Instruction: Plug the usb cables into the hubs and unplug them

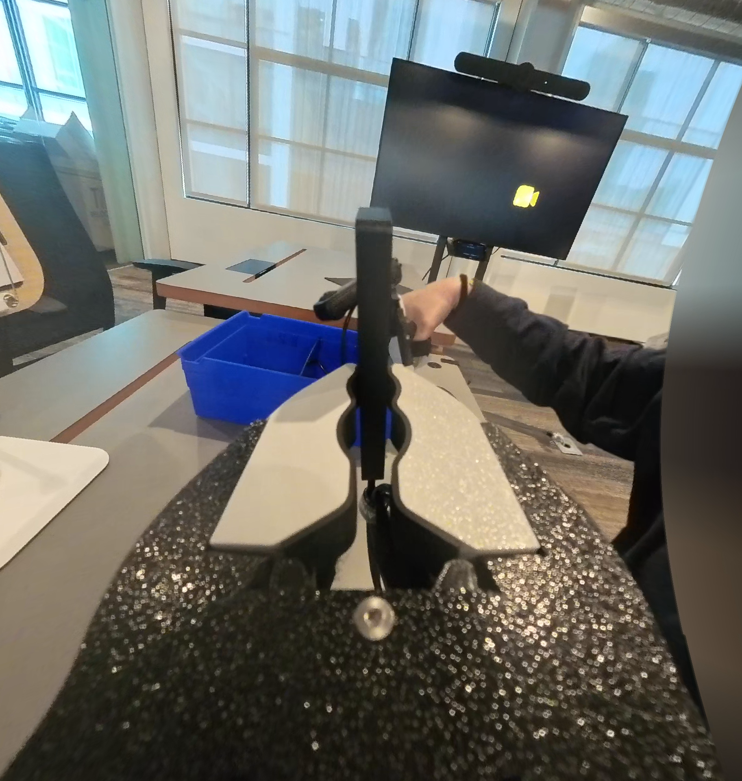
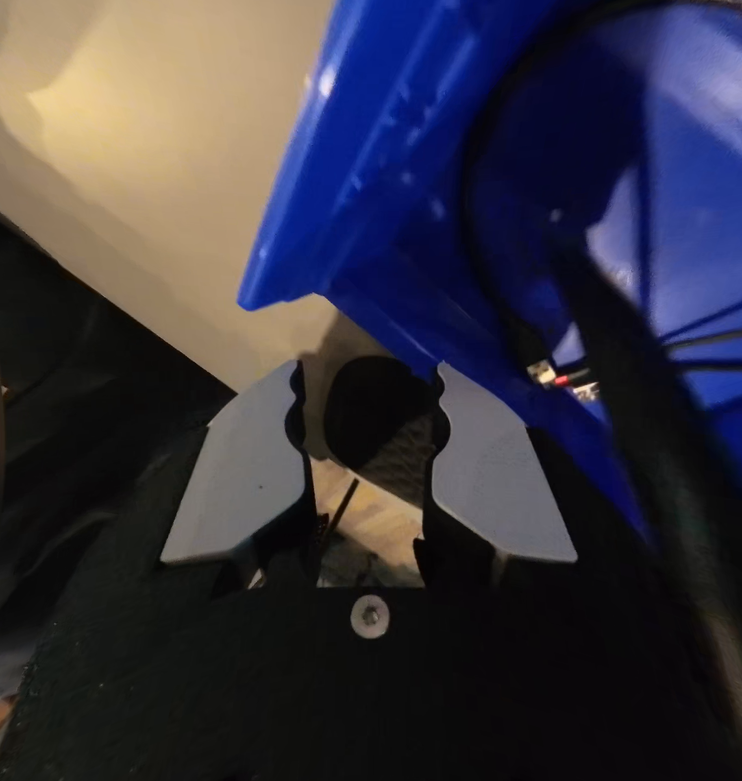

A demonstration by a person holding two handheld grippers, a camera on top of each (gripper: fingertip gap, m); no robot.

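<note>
Our left tongs (image 1: pixel 373 380) are pinching a slim black USB hub (image 1: pixel 373 321) between their grey pads, holding it upright on its narrow edge so that it stands well above the fingertips. A thin black cable (image 1: pixel 377 507) leaves the hub's lower end and drops between the fingers toward the gripper body. Behind the hub sits a blue plastic bin (image 1: pixel 251 380) on the grey table (image 1: pixel 107 380), with dark cables lying inside it.

Farther off in the left wrist view we see a hand (image 1: pixel 432 308) in a dark sleeve holding the other gripper over the far side of the bin; the hub hides most of it. A dark monitor (image 1: pixel 487 156) on a stand is beyond the table, before large windows.

Our right tongs (image 2: pixel 369 380) are spread apart and grip nothing. They hover close to the outer wall of the blue bin (image 2: pixel 403 169), near its corner, and a round black shape that we cannot identify lies between the fingertips. Black cables (image 2: pixel 605 321) and a small connector (image 2: pixel 542 374) with a red sleeve show inside the bin, all blurred.
</note>
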